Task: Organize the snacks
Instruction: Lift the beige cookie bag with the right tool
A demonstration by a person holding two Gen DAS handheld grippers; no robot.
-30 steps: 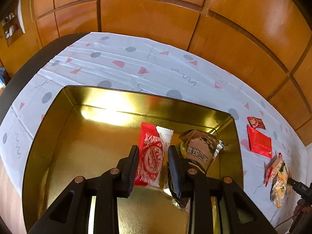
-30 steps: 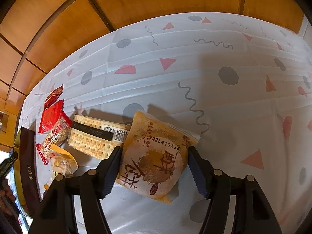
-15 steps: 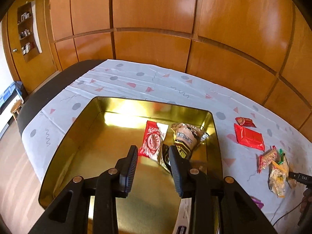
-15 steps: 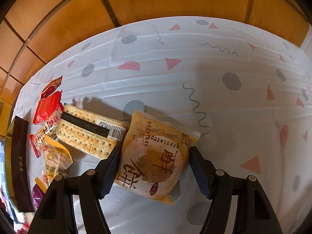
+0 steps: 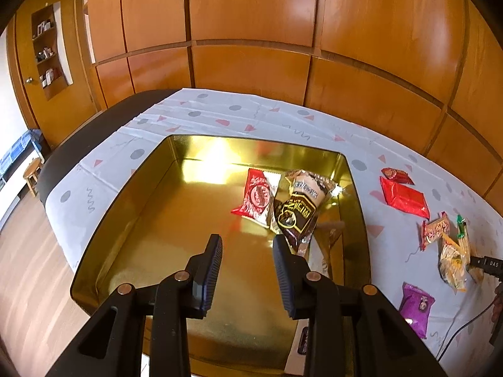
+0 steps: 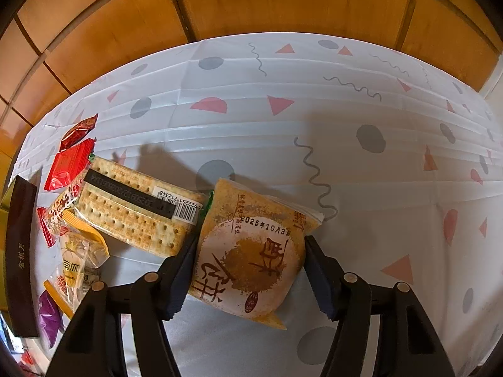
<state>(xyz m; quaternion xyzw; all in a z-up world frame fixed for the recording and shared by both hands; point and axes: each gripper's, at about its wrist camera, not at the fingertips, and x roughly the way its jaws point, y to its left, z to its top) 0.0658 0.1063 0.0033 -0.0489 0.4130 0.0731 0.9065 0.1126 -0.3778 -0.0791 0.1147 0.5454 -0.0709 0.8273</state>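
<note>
1. The left gripper (image 5: pixel 246 248) hangs above the gold tin (image 5: pixel 103 220), its jaws parted a little with nothing between them; they have just been opening.
2. Inside the tin, toward its far right corner, lie a red-and-white snack packet (image 5: pixel 256 196) and a brown-and-black snack packet (image 5: pixel 298 210), side by side and touching; the brown one leans partly over the red one's edge.
3. The tin sits on a white tablecloth (image 5: pixel 195 119) printed with grey dots, pink triangles and squiggles.
4. To the right of the tin, on the cloth, lie a flat red packet (image 5: pixel 404 199), a small dark-red packet (image 5: pixel 396 174) just beyond it, an orange-patterned packet (image 5: pixel 435 231), a yellow packet (image 5: pixel 452 259) and a purple packet (image 5: pixel 416 309) nearest the camera.
5. The right gripper (image 6: pixel 248 270) points down at a tan round-pastry packet (image 6: pixel 251 251) that lies on the cloth with its jaws standing on either side of it. The left pad is against the packet's edge; the right pad is close to the other edge, and whether it presses there I cannot tell.
6. Just left of the pastry packet lies a clear cracker pack (image 6: pixel 135 210) with a black band and a barcode, touching it at one corner.
7. Wood wall panels (image 5: pixel 251 31) stand behind the table.
</note>
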